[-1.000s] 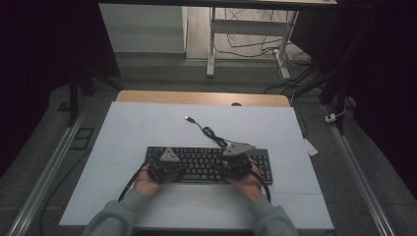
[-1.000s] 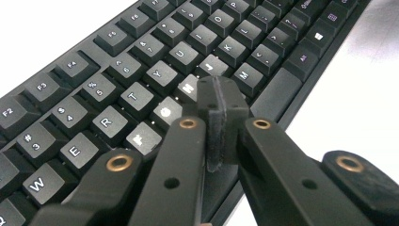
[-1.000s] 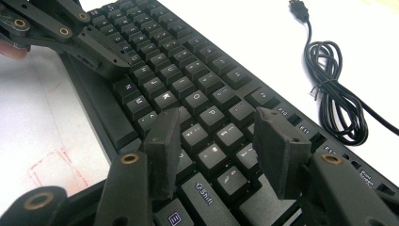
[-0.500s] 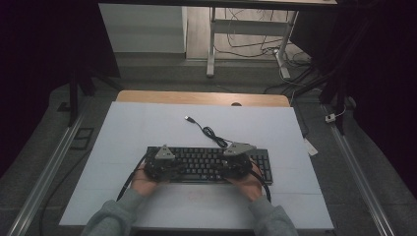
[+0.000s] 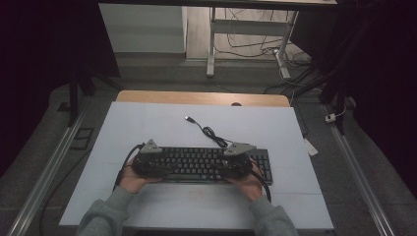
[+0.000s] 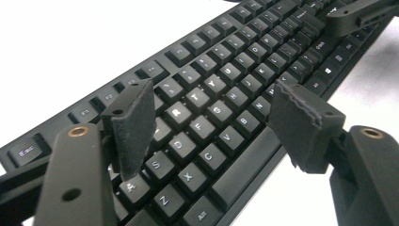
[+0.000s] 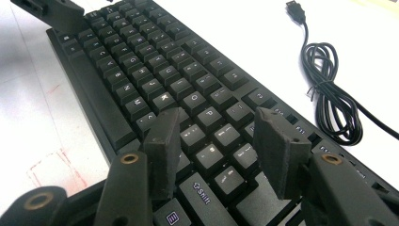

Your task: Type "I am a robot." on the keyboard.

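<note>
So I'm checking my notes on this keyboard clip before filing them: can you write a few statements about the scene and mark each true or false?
1. The keyboard lies flat on the white table. True.
2. The left gripper is clamped on a keycap. False: its jaws have just been opening and stand apart above the keys.
3. The USB cable is plugged into a laptop. False: its plug lies loose on the table.
4. The right gripper is over the keyboard's right part, jaws apart. True.

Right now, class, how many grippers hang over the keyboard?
2: the left gripper over the keyboard's left end, the right gripper towards its right end, both with jaws open.
</note>
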The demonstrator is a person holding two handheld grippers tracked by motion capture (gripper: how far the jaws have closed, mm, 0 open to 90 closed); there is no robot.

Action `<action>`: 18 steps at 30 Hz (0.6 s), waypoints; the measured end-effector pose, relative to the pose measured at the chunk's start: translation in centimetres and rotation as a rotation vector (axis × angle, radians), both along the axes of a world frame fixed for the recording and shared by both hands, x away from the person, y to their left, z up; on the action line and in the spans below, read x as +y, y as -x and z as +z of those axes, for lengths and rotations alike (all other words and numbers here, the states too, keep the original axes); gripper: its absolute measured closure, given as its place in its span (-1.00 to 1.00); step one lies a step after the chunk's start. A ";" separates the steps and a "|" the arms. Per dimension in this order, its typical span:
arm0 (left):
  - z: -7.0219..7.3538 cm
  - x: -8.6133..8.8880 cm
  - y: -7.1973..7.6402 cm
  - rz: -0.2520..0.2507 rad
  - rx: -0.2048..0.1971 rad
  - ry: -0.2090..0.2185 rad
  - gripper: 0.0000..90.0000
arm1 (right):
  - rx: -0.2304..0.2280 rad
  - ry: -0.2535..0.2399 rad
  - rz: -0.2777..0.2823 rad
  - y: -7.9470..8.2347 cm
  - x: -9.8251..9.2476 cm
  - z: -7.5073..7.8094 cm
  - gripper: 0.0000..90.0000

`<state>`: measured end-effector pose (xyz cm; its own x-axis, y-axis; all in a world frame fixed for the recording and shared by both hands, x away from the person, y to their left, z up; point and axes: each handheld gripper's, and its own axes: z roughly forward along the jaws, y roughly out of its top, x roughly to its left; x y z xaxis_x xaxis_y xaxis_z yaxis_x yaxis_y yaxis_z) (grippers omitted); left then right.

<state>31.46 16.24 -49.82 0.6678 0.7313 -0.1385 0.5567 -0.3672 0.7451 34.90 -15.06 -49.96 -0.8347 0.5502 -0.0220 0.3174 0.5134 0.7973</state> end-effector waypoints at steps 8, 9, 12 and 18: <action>0.1 0.5 0.0 0.009 0.005 0.006 -0.36 | 0.001 -0.007 -0.002 0.0 -0.1 0.1 0.15; 0.1 0.6 0.0 0.010 0.006 0.007 -0.37 | 0.001 -0.007 -0.002 0.0 -0.1 0.1 0.15; 0.0 0.6 -0.1 0.009 0.010 0.008 -0.39 | 0.000 -0.007 -0.001 0.0 -0.1 0.1 0.15; 0.0 0.7 -0.1 0.010 0.011 0.007 -0.41 | 0.000 -0.010 -0.003 0.0 -0.1 0.1 0.15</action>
